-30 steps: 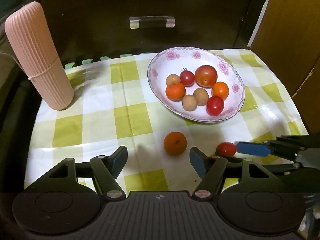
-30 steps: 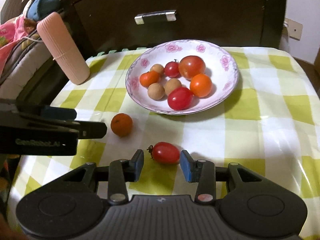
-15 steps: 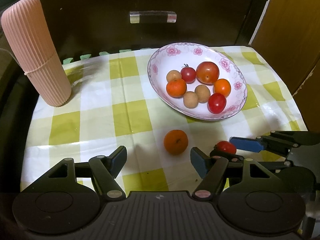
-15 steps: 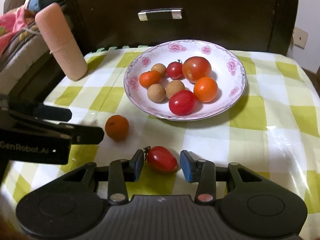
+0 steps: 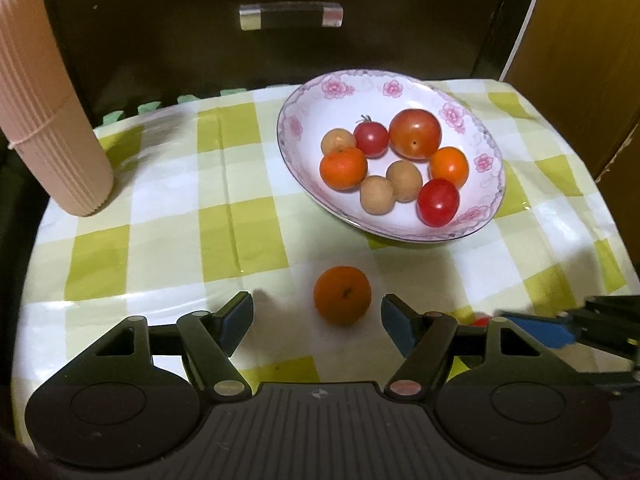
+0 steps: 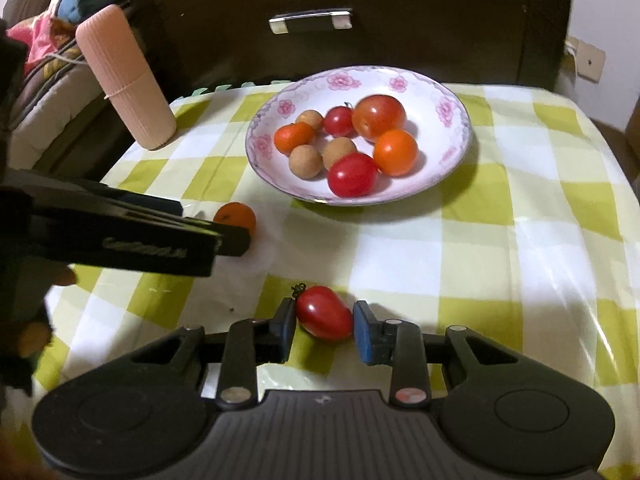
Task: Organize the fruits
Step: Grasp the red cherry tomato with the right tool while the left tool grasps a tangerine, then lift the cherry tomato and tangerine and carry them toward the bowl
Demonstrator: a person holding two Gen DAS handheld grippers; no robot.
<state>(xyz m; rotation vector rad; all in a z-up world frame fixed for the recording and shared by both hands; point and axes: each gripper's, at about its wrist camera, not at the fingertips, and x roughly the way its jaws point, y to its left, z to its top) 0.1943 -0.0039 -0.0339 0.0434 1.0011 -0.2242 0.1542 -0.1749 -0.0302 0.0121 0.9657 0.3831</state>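
**Two loose fruits framed between grippers on a checked table**

Green-and-white checked oilcloth [image 5: 168,240] covers a small table set against a dark wooden drawer front with a clear bar handle [image 5: 291,16]. At the upper left of the left wrist view a ribbed pink cylindrical case [image 5: 44,112] is seen leaning on the cloth. To its right, in the upper middle, a white shallow bowl with a pink flower rim [image 5: 340,88] is filled with fruit: two small oranges, three brownish round fruits, two small red tomatoes and one larger red tomato.

Lower down, a loose small round orange [image 5: 342,295] lies on the cloth in front of the bowl. It is framed by the left gripper [image 5: 316,320], whose blue-padded fingers stand well apart, with clear gaps on both sides of the fruit; nothing is held.

In the right wrist view the left gripper is seen entering from the left edge, its tip just beside the orange. At the lower middle an oblong red cherry tomato with a dried green stem [image 6: 325,312] lies on the cloth between the fingers of the right gripper [image 6: 324,330]. Its jaws have just been closing and are now narrowed around the tomato, the pads right at its sides; whether they press on it cannot be told.
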